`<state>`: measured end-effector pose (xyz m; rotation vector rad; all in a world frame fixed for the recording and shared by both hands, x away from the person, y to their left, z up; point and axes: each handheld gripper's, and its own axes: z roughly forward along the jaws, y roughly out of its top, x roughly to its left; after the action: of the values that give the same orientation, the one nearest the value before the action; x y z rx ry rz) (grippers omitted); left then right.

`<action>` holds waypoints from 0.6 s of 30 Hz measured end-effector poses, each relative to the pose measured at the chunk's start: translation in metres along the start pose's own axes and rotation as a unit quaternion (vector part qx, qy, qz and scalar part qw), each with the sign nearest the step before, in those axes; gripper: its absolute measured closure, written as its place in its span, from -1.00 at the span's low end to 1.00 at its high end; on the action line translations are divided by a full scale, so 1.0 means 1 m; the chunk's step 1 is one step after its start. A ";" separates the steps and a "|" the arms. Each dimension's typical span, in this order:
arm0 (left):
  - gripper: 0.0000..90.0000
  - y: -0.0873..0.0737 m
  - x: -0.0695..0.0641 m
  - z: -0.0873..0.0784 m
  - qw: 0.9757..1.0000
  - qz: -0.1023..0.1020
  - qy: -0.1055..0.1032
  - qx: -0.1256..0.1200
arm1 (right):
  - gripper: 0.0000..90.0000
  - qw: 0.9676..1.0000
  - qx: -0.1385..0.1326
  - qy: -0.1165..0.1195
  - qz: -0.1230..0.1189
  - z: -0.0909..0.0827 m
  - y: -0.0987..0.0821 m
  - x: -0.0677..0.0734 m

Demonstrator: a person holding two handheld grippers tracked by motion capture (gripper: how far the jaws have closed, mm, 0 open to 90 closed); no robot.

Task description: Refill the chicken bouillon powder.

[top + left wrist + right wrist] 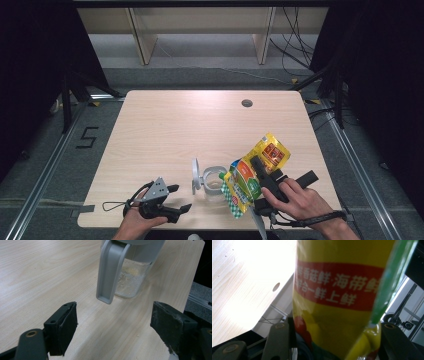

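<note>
A clear container [215,182] with its grey lid [195,175] flipped up stands near the table's front edge. My right gripper [260,172] is shut on a yellow and green printed pouch [250,175], held tilted with its lower left corner at the container's mouth. In the right gripper view the pouch [337,302] sits between the jaws of the right gripper [334,340]. My left gripper [180,198] rests open on the table, left of the container. In the left gripper view it [113,322] faces the container [130,282], which holds pale granules, and the grey lid [110,272].
The light wooden table [165,125] has a round cable hole [246,103] at the far right. Wooden shelving [200,30] stands beyond the table, and cables [295,45] lie on the floor. A "5" mark [87,137] is on the floor at the left.
</note>
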<state>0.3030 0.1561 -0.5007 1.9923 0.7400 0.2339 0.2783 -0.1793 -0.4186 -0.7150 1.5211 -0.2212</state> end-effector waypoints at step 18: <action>-0.53 0.000 0.001 0.001 1.000 0.001 -0.007 0.007 | 0.14 1.000 -0.012 0.016 0.005 0.001 -0.001 -0.004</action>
<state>0.3038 0.1559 -0.5010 2.0059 0.7341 0.2165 0.2792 -0.1775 -0.4144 -0.7263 1.5599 -0.2082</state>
